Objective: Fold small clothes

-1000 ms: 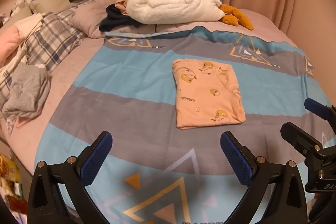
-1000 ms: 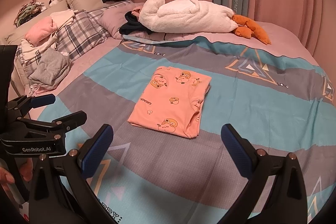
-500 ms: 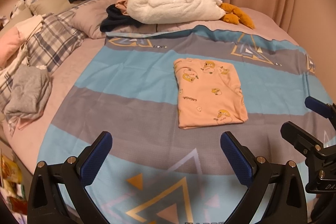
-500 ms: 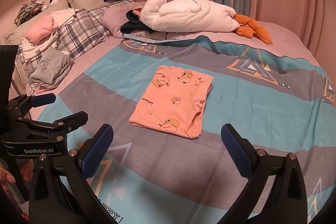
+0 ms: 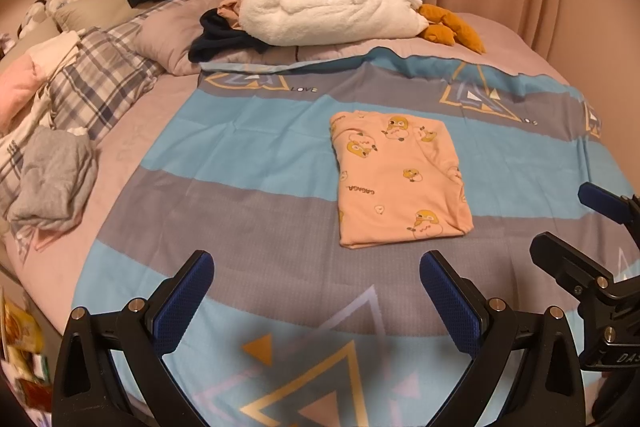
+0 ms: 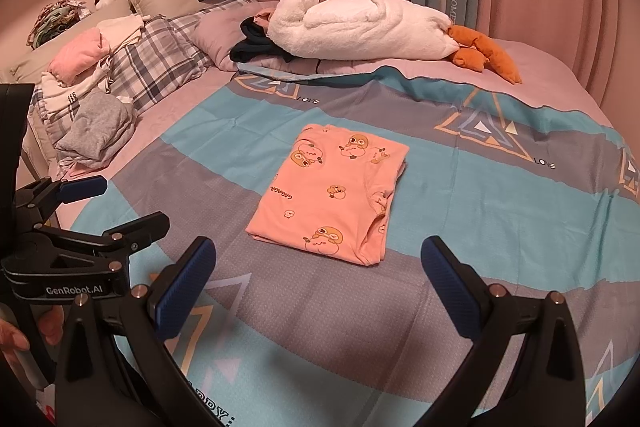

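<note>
A small pink garment with cartoon prints (image 5: 400, 179) lies folded into a flat rectangle on the blue and grey blanket (image 5: 248, 163); it also shows in the right wrist view (image 6: 332, 195). My left gripper (image 5: 316, 287) is open and empty, held above the blanket short of the garment's near edge. My right gripper (image 6: 320, 275) is open and empty, also short of the garment. The left gripper shows at the left of the right wrist view (image 6: 116, 203), and the right gripper shows at the right edge of the left wrist view (image 5: 576, 227).
A white plush goose (image 5: 332, 11) with orange feet lies at the far side of the bed. A dark garment (image 5: 220, 35) sits beside it. A grey folded garment (image 5: 52, 179), plaid pillows (image 5: 100, 87) and other clothes pile up at the left. Pink curtains stand behind.
Both grippers have drifted slightly; the garment sits a touch lower in each view. Both stay open and the garment has not moved on the blanket.
</note>
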Motion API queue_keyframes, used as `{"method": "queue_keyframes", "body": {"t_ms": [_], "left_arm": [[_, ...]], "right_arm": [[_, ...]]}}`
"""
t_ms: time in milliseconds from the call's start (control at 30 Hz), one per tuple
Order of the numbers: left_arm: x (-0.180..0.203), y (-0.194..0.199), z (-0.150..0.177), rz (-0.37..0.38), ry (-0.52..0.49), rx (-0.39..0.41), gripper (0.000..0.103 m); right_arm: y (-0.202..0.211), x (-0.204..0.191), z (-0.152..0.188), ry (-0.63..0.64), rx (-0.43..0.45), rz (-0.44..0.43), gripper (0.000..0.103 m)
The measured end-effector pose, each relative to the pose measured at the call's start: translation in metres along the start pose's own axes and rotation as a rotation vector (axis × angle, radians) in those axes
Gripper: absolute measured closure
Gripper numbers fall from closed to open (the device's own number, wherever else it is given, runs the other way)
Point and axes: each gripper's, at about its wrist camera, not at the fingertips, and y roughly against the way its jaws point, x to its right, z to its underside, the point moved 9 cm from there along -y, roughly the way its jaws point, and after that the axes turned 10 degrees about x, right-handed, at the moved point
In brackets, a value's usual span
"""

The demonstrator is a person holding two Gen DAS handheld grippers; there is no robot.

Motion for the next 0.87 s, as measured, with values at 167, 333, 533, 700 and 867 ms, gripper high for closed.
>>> {"method": "queue_keyframes", "body": {"t_ms": [167,333,533,700,867], "left_arm": [[0.0005,-0.0018,-0.001,0.002,-0.002,-0.003,0.001],[0.0001,-0.0028,-0.0013,0.004,-0.002,-0.004,0.001],[0.0,-0.0028,-0.0013,0.002,-0.002,-0.005,0.001],[-0.0007,-0.0062,-0.0022,0.001,-0.004,-0.004,0.001],[-0.001,-0.0075,-0.0019,0.002,-0.003,-0.008,0.001]], "right_arm": [[-0.0015,-0.0002,0.0006,0.0,-0.003,-0.002,0.0],[-0.0013,0.0011,-0.0003,0.0,-0.001,0.0,0.0],[-0.0016,0.0018,-0.0006,0.0,-0.002,-0.001,0.0],[-0.004,0.0003,0.0014,-0.002,-0.003,0.0,0.0],[-0.006,0.0017,0.0026,-0.005,-0.005,-0.001,0.0]]}}
